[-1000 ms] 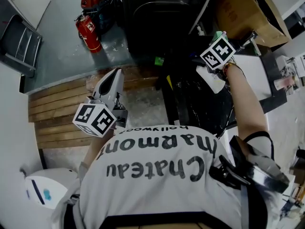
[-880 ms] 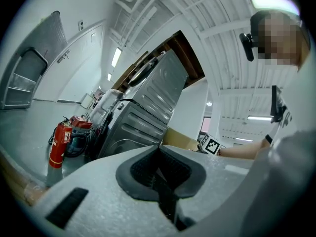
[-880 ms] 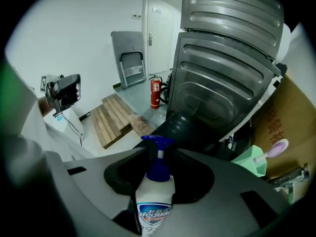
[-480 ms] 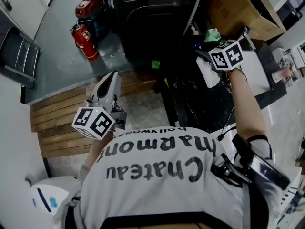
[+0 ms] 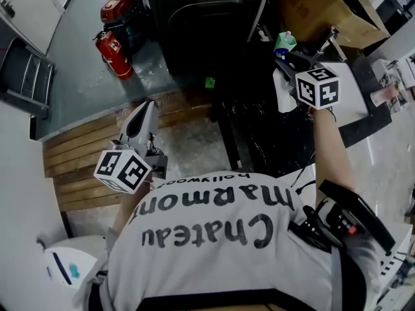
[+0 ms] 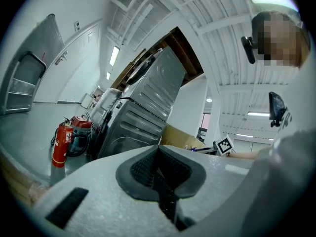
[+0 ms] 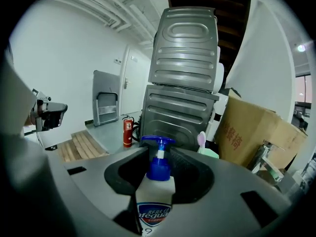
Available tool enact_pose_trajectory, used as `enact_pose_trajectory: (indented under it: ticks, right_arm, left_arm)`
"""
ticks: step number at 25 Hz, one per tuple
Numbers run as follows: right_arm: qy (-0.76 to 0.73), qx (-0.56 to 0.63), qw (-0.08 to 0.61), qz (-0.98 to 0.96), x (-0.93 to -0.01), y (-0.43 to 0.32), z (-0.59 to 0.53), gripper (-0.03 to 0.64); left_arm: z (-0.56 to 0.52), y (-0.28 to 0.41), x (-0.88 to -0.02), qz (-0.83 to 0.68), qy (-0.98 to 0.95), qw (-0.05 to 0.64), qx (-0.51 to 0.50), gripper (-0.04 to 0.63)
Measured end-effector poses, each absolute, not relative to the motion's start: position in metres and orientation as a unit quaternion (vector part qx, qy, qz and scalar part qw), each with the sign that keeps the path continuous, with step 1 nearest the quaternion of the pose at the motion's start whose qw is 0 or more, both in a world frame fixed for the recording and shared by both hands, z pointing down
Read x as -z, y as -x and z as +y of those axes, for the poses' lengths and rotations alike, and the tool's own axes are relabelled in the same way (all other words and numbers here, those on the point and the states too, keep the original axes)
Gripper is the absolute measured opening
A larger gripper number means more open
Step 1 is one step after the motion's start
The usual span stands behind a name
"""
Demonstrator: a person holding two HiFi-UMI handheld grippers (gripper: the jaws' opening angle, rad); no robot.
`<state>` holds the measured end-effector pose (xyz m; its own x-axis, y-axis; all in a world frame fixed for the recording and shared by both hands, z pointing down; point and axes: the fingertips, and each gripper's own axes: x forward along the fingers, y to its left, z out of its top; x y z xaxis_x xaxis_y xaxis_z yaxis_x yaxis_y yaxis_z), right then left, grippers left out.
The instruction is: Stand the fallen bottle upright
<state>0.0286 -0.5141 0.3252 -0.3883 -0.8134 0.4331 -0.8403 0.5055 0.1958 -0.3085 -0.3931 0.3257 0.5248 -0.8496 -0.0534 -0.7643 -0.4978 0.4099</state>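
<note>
A white pump bottle with a blue pump head stands upright between my right gripper's jaws, whose pads press its sides. In the head view the right gripper is held up at the upper right over a dark counter, with the bottle's white body beside its marker cube. My left gripper is at the middle left over the wooden pallet. Its jaws are shut with nothing between them, and it points level.
A dark washing machine stands ahead, with red fire extinguishers to its left. A cardboard box is at the upper right. A green container stands just behind the bottle. A wooden pallet lies on the floor at left.
My right gripper has risen and swung right with the bottle, tipping it more upright. The left gripper has barely moved.
</note>
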Motion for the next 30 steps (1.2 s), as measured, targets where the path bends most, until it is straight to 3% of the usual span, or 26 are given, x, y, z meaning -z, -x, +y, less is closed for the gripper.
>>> enact_pose_trajectory:
  ticks: [10, 16, 30]
  right_arm:
    - [-0.536, -0.018, 0.136, -0.833, -0.308, -0.068, -0.496, 0.127]
    - [-0.528, 0.003, 0.083, -0.845, -0.297, -0.105, -0.456, 0.129]
    - [-0.488, -0.010, 0.083, -0.869, -0.301, -0.085, -0.454, 0.129]
  left_arm:
    - [-0.374, 0.281, -0.316, -0.493, -0.847, 0.161, 0.113, 0.014]
    - [-0.334, 0.223, -0.298, -0.510, -0.841, 0.137, 0.117, 0.014]
    - [-0.304, 0.213, -0.294, -0.544, -0.820, 0.137, 0.119, 0.014]
